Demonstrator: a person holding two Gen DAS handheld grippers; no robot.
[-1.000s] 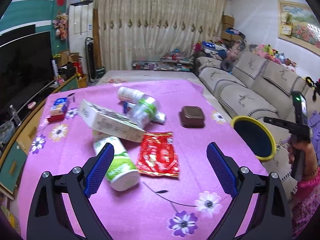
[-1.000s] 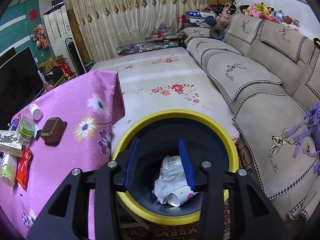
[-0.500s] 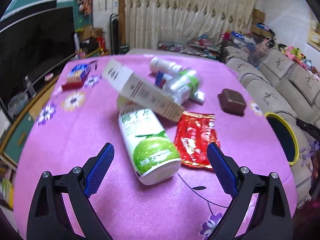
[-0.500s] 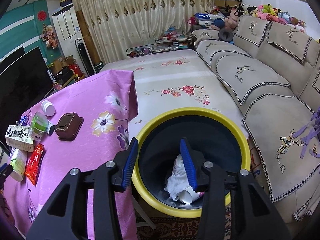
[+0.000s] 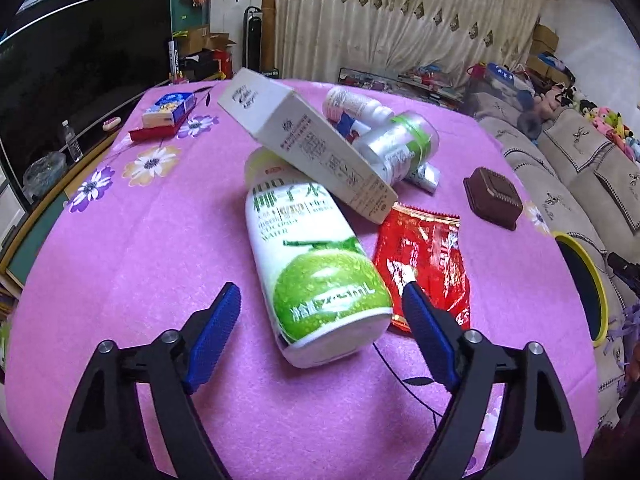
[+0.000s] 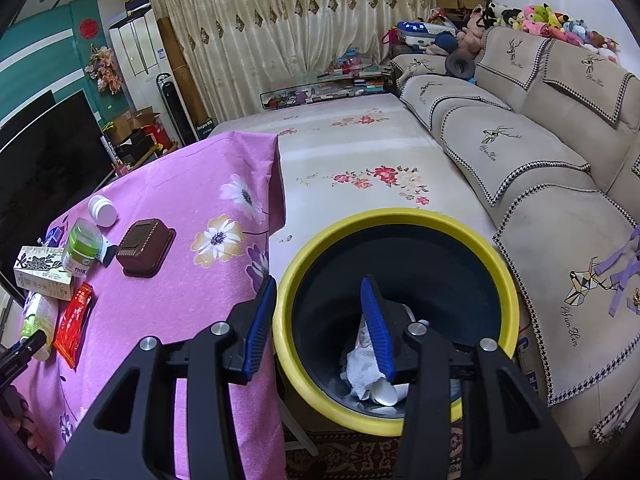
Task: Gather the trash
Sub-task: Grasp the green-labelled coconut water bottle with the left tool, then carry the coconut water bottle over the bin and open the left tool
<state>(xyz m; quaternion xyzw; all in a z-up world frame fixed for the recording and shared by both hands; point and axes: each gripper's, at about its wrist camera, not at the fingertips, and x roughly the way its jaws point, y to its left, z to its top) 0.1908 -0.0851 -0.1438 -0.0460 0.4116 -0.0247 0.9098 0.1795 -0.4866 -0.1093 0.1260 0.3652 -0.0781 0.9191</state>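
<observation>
Left gripper [image 5: 320, 320]: jaws wide apart and just now closing in, straddling the base end of the green-and-white bottle [image 5: 316, 264]. Neither pad presses on it yet; a gap shows at the left pad, while contact at the right pad is hard to judge, since it overlaps the red wrapper [image 5: 424, 264]. Nothing is held. Judgement: the bottle is the item in hand for pick-up, approached from its free end because its neck is pinned.

The bottle lies on its side on the pink flowered surface [image 5: 132, 264], neck toward 12 o'clock, tucked under the white carton [image 5: 308, 148], which leans across it. Lifting the bottle will likely tip the carton. The wrapper lies flat at the bottle's 3 o'clock, touching or just beside it. Beyond the carton, at 1 o'clock, lie a clear green-banded jar [image 5: 400, 144] and a small white bottle [image 5: 352, 104]. A brown box [image 5: 494, 200] sits well apart at 2 o'clock.

Right gripper [image 6: 316, 328]: jaws partly open, empty, hovering over the near rim of the yellow-rimmed bin [image 6: 400, 216], which stands just off the surface's edge. Crumpled white waste [image 6: 364, 364] already lies inside. Judgement: collection is under way, most items remaining.
</observation>
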